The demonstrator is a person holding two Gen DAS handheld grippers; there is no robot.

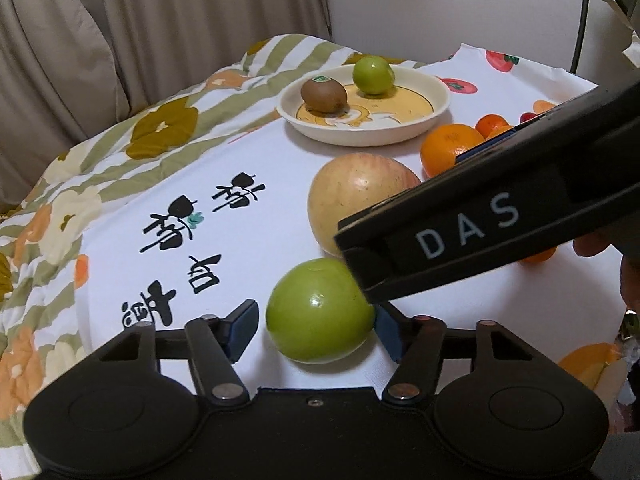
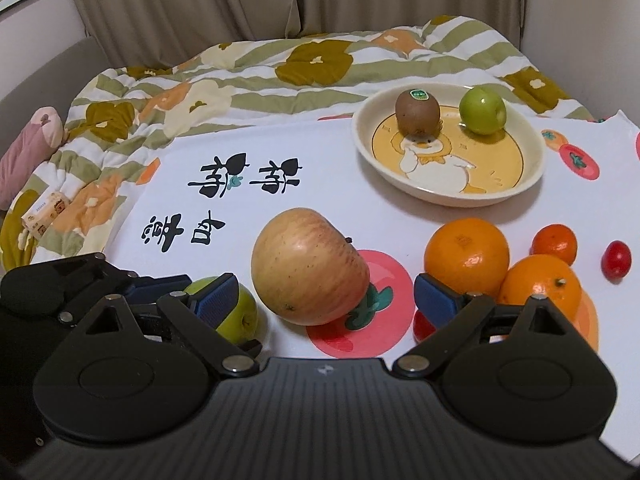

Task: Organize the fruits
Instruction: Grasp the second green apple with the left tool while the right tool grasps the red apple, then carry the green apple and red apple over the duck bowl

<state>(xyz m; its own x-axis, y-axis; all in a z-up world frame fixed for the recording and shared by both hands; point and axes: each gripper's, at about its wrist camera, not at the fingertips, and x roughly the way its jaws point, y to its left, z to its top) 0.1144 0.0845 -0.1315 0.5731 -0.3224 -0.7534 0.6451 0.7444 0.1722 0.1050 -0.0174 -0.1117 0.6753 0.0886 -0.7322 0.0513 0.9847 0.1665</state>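
Observation:
My left gripper (image 1: pixel 316 326) is open around a green fruit (image 1: pixel 320 311) on the white cloth; the right pad touches it, the left pad stands off. My right gripper (image 2: pixel 324 298) is open and empty, its fingers either side of a large pale apple (image 2: pixel 310 266). The green fruit also shows in the right wrist view (image 2: pixel 240 312). A cream plate (image 2: pixel 532 176) holds a kiwi (image 2: pixel 417 111) and another green fruit (image 2: pixel 482 110). Two oranges (image 2: pixel 466 256) (image 2: pixel 540 288), a small mandarin (image 2: pixel 554 243) and a cherry tomato (image 2: pixel 616 259) lie at the right.
The white printed cloth (image 2: pixel 280 208) lies over a flowered quilt (image 2: pixel 240 76). Curtains hang behind. A pink pillow (image 2: pixel 28 148) and a small packet (image 2: pixel 44 210) lie at the far left. The right gripper's body (image 1: pixel 500 216) crosses above the apple in the left wrist view.

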